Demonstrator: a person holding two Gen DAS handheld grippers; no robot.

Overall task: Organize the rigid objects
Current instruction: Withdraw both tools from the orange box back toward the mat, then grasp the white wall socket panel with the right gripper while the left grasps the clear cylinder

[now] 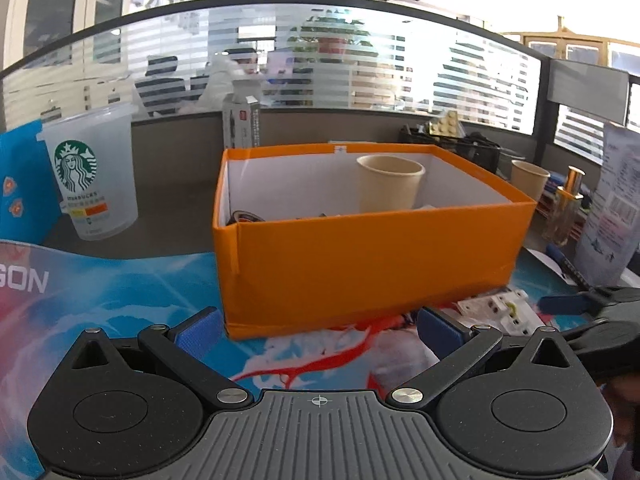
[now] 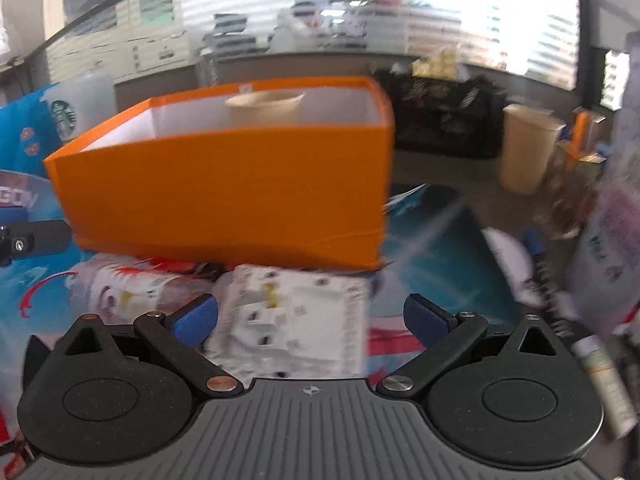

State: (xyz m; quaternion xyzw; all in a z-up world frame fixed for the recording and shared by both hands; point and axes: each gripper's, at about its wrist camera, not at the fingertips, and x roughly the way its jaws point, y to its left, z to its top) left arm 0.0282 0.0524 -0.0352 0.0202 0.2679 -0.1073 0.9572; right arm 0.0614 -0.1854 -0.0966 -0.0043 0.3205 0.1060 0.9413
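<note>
Right claw (image 2: 311,322) gapes wide, a white switch block (image 2: 294,316) lying between its pads (untouched). Left claw (image 1: 318,330) also spread, empty. Just ahead: orange box (image 1: 368,268) holding a paper cup (image 1: 390,188).

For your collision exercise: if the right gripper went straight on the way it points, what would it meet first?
Probably the white device lying between the open right gripper fingers, before the orange box; blur leaves depth uncertain.

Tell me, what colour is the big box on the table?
Orange outside, white inside; the orange box shows sharpest in the left wrist view.
</note>
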